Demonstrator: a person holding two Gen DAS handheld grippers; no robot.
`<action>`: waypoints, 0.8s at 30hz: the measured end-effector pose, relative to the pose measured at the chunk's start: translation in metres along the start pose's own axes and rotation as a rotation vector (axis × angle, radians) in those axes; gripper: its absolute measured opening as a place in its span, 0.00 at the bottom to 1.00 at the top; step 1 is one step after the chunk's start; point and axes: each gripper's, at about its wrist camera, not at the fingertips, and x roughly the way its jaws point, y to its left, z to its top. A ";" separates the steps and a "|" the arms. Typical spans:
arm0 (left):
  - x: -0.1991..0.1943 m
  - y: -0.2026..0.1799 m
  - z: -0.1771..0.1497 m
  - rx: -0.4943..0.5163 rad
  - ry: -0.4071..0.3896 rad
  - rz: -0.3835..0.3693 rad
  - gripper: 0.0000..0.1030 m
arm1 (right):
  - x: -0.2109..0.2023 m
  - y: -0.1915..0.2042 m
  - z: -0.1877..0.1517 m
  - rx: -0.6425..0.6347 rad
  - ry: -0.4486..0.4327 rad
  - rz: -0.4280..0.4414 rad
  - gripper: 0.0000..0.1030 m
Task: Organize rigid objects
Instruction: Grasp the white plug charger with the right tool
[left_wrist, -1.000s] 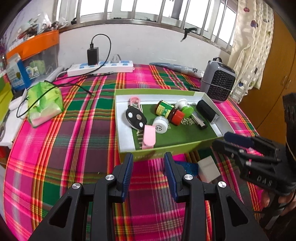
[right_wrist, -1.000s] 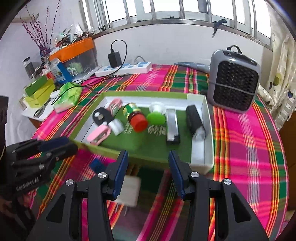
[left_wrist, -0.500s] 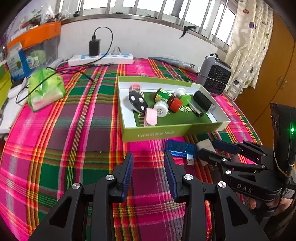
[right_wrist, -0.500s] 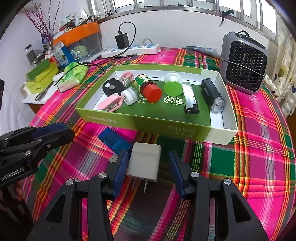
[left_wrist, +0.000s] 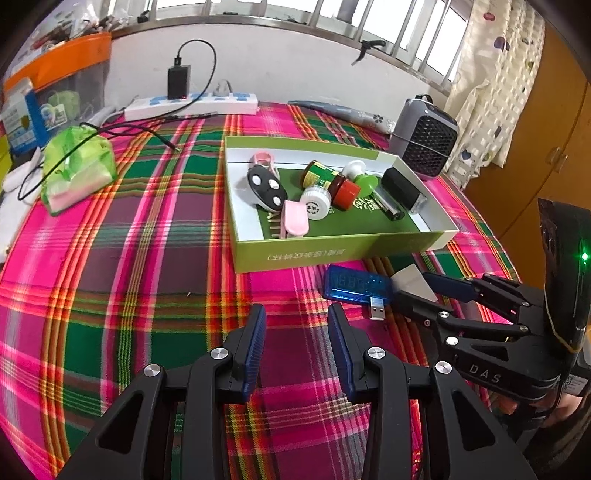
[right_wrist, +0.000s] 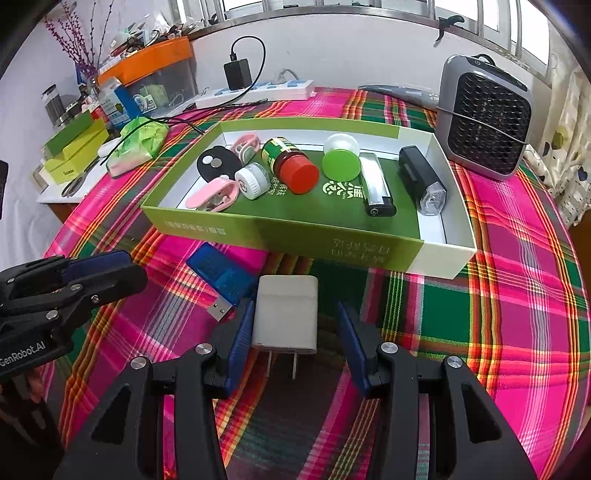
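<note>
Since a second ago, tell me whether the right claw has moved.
Yes. The right claw has pulled back from the green box and come down over the white charger, which now sits between its open fingers, not yet gripped.

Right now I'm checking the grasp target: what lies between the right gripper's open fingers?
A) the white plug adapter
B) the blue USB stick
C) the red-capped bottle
A: in the right wrist view the white plug adapter lies between the right gripper fingers, unclamped.

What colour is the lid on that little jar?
Red lid, clearest in the right wrist view.
</note>
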 end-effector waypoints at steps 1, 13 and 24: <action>0.001 0.000 0.001 -0.001 0.003 -0.007 0.33 | 0.000 0.001 0.000 -0.005 0.000 -0.005 0.46; 0.017 -0.010 0.013 0.026 0.035 -0.031 0.33 | -0.002 0.001 -0.006 -0.064 -0.019 -0.052 0.34; 0.033 -0.025 0.014 0.039 0.079 -0.083 0.33 | -0.021 -0.015 -0.019 -0.026 -0.037 -0.049 0.34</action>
